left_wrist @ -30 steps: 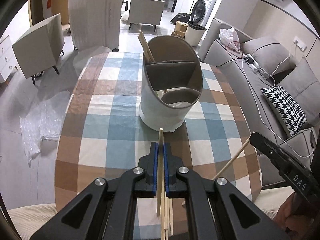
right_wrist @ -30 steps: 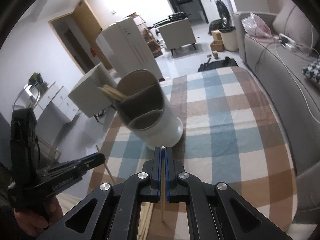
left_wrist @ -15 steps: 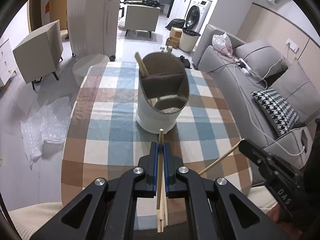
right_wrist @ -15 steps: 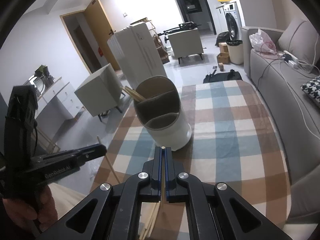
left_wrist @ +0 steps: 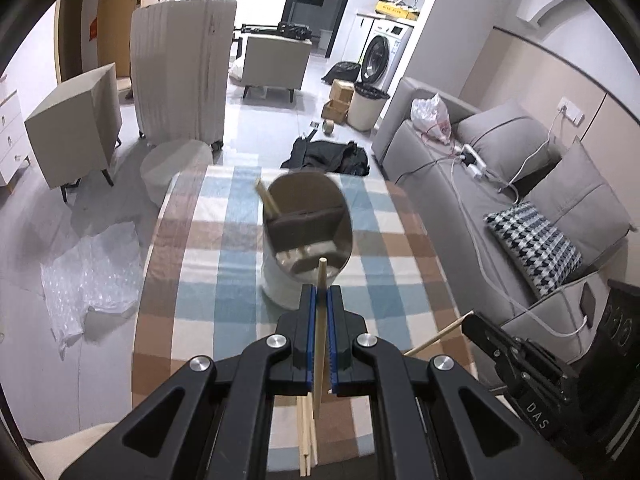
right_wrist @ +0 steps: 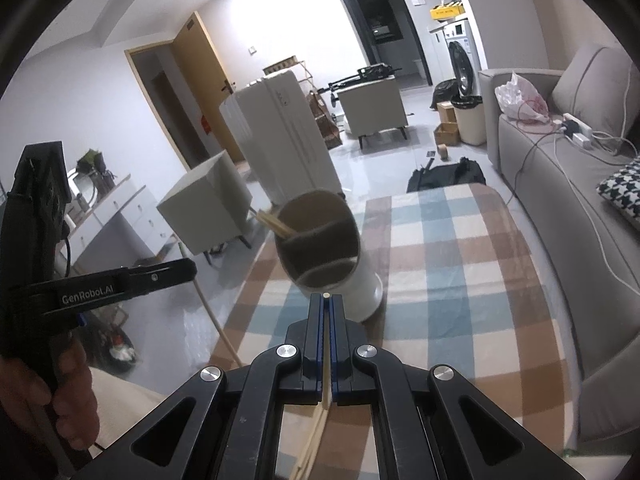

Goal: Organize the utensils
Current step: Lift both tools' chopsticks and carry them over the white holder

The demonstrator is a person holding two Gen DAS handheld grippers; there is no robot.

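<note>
Two grippers are in our hands, and each has its jaws clamped on a single wooden chopstick. Our left gripper (left_wrist: 319, 300) pinches a left chopstick (left_wrist: 319, 332) between its blue pads, the tip poking out ahead and the rest running back under the fingers. Our right gripper (right_wrist: 327, 308) is likewise closed on a right chopstick (right_wrist: 327, 328), of which only the pale end shows at the fingertips. Ahead of both, on the checked tablecloth (left_wrist: 224, 248), stands the white utensil holder (left_wrist: 304, 236), its brown inside split into compartments; a few chopsticks (left_wrist: 267, 199) already lean out of the far-left one. More loose chopsticks (left_wrist: 306, 440) lie on the cloth below our left gripper, near the table's close edge. In the right wrist view our left hand (right_wrist: 52, 392) grips its tool at the left edge, with its chopstick slanting down beneath. A grey sofa (left_wrist: 460, 184) runs along the right of the table.
</note>
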